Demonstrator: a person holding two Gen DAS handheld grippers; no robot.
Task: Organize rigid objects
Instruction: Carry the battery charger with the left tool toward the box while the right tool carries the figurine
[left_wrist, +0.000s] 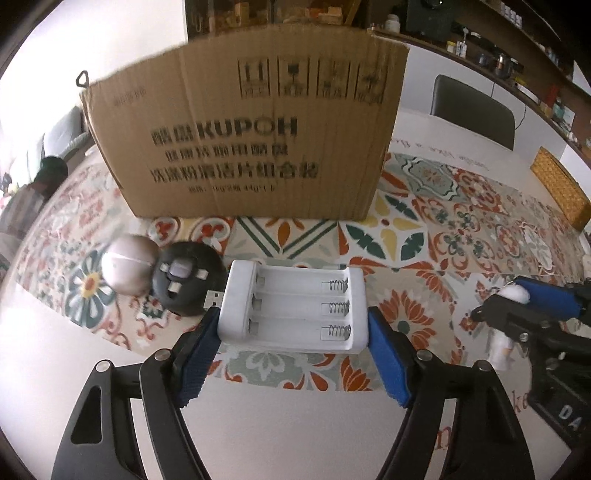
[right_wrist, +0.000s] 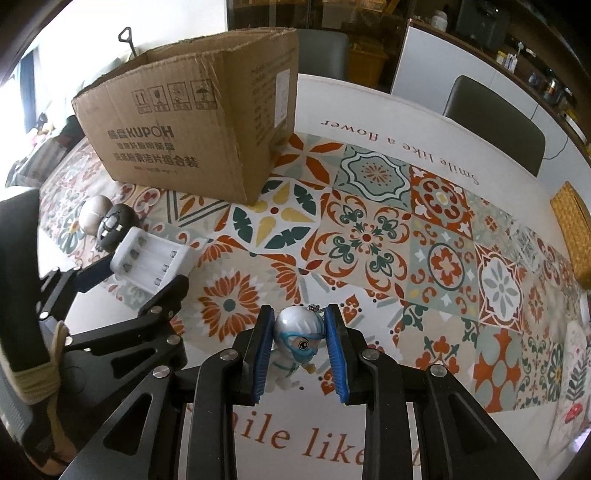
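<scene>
1. Left wrist view: we saw the left gripper (left_wrist: 293, 325) closed on the white battery charger (left_wrist: 291, 308), one blue pad pressed to each short end, the three empty slots with their springs facing up. The charger sat low over the patterned tablecloth (left_wrist: 443, 221).
2. Just left of the charger lay a black round gadget (left_wrist: 188, 282) with a USB plug pointing toward the charger, and touching it on the far side was a silvery ball-shaped object (left_wrist: 127, 269), blurred.
3. Beyond these stood the cardboard box (left_wrist: 251, 140), upright on the cloth with its printed side toward us.
4. At the right edge of that view we made out the right gripper (left_wrist: 517, 299) with something white between its blue pads.
5. Right wrist view: the right gripper (right_wrist: 300, 345) was clamped on a small figurine (right_wrist: 297, 343) in white suit and blue goggles, the pads against both sides of its head, a short chain at its crown.
6. Under it lay the white border of the cloth with orange lettering; the box (right_wrist: 192, 129) stood well beyond to the left, its top open.
7. We saw a woven basket (right_wrist: 570, 225) at the far right edge of the table.
</scene>
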